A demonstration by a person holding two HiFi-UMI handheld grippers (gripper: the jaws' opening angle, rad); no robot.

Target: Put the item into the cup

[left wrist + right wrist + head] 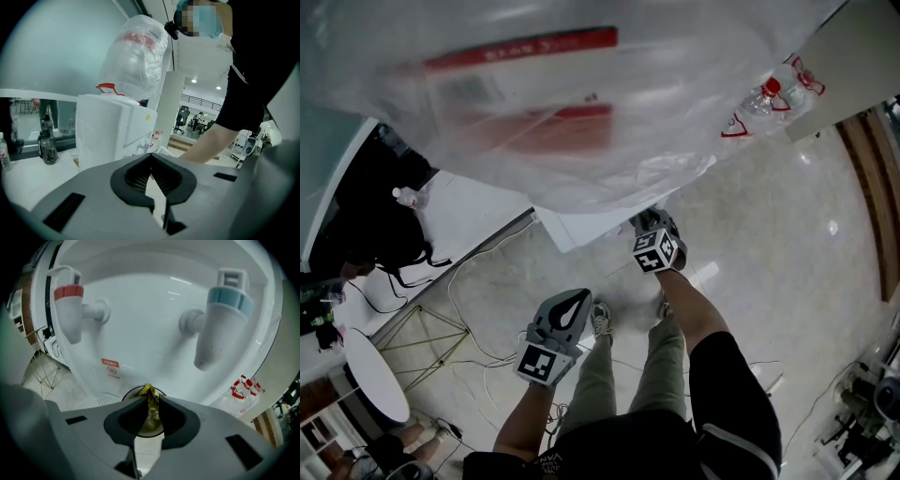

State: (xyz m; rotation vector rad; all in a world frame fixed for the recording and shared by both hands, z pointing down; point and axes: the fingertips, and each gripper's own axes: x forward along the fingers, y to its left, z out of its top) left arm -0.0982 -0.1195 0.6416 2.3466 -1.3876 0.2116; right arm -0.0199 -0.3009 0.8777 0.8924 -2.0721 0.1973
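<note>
Yellow packet [151, 405], pinched in the right claw [149, 395], lines up with the cup [151, 430] under the dispenser [150, 333], so lower it inside the rim before releasing; left claw [151, 157] is closed, empty.

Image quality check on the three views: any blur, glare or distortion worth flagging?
Head view: the translucent plastic wrap fills the top, smeared soft; small glints on the pale floor. Left gripper view: dark fisheye corners, bright background ceiling lights. Right gripper view: the white dispenser front bows strongly; red tap and blue tap are sharp, the yellow crumpled item in the right gripper is softer.
</note>
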